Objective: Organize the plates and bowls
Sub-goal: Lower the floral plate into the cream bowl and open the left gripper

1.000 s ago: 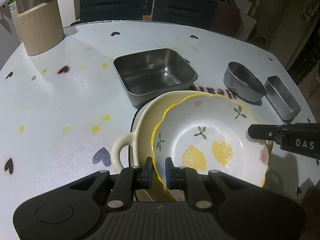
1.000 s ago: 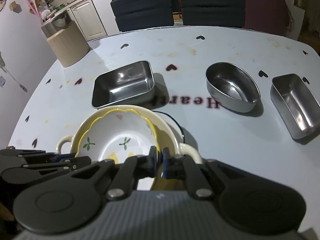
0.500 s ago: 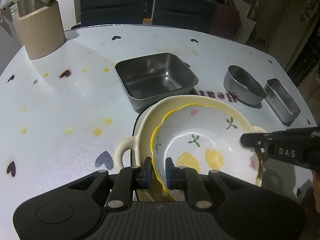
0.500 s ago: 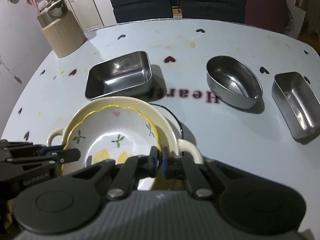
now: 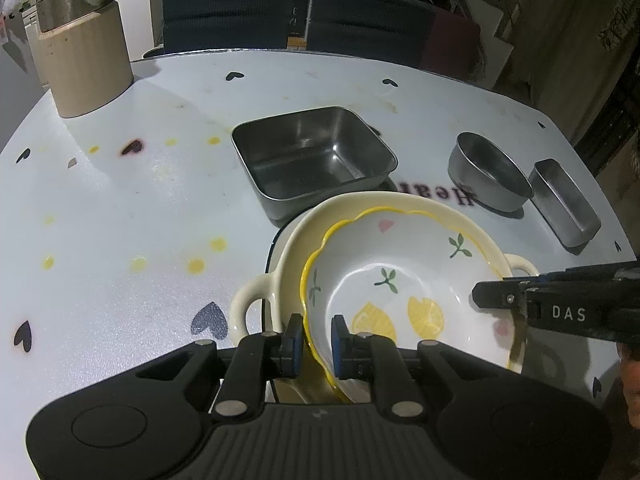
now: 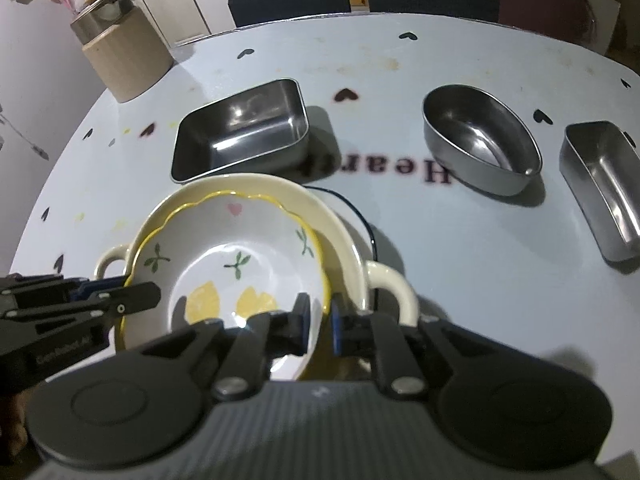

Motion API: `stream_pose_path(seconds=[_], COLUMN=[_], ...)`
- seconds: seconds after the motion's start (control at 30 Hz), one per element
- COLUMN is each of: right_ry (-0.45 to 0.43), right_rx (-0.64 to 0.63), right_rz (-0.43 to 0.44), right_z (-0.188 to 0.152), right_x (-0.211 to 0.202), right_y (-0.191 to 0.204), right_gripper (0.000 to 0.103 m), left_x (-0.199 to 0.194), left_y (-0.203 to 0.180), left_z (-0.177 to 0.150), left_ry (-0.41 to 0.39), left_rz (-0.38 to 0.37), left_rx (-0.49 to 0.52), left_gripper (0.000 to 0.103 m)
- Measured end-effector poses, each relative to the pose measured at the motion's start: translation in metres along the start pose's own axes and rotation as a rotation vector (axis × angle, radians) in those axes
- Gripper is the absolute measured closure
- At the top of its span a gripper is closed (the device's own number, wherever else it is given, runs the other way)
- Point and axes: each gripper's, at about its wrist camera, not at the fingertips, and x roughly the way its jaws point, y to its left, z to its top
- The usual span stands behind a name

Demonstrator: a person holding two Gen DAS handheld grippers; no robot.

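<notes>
A white lemon-print bowl with a yellow scalloped rim sits inside a larger cream two-handled bowl, which rests on a dark-rimmed plate. My left gripper straddles the lemon bowl's near rim, its jaws parted slightly around it. My right gripper straddles the opposite rim the same way; it also shows in the left wrist view. The lemon bowl and the cream bowl show in the right wrist view.
A square steel tray stands just behind the bowls. An oval steel dish and a narrow steel container stand to the right. A beige canister with a steel lid is at the far left. Chairs line the far edge.
The lemon bowl has come down and settled deeper into the cream bowl. Both grippers' jaws have parted a little on its rim.
</notes>
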Motion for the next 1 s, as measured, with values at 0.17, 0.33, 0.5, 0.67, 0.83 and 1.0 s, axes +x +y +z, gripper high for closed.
stream_pose_path(seconds=[0.17, 0.33, 0.5, 0.67, 0.83, 1.0], right_ry=[-0.002, -0.012, -0.024, -0.054, -0.075, -0.113], right_rx=[0.006, 0.000, -0.012, -0.018, -0.029, -0.051], right_rz=[0.010, 0.012, 0.016, 0.037, 0.048, 0.045], right_z=[0.000, -0.002, -0.005, -0.011, -0.016, -0.019], right_x=[-0.002, -0.006, -0.012, -0.024, -0.034, -0.045], right_y=[-0.002, -0.002, -0.001, -0.003, -0.003, -0.004], right_gripper=[0.089, 0.088, 0.087, 0.087, 0.086, 0.072], left_x=[0.000, -0.006, -0.017, -0.027, -0.036, -0.047], left_y=[0.000, -0.002, -0.003, -0.004, -0.008, -0.010], left_z=[0.000, -0.001, -0.003, -0.007, -0.010, -0.011], left_ry=[0.003, -0.016, -0.034, -0.049, -0.066, -0.101], left_rz=[0.003, 0.015, 0.015, -0.004, -0.014, -0.033], left_rx=[0.002, 0.012, 0.011, 0.009, 0.016, 0.015], left_gripper=[0.088, 0.086, 0.085, 0.085, 0.082, 0.059])
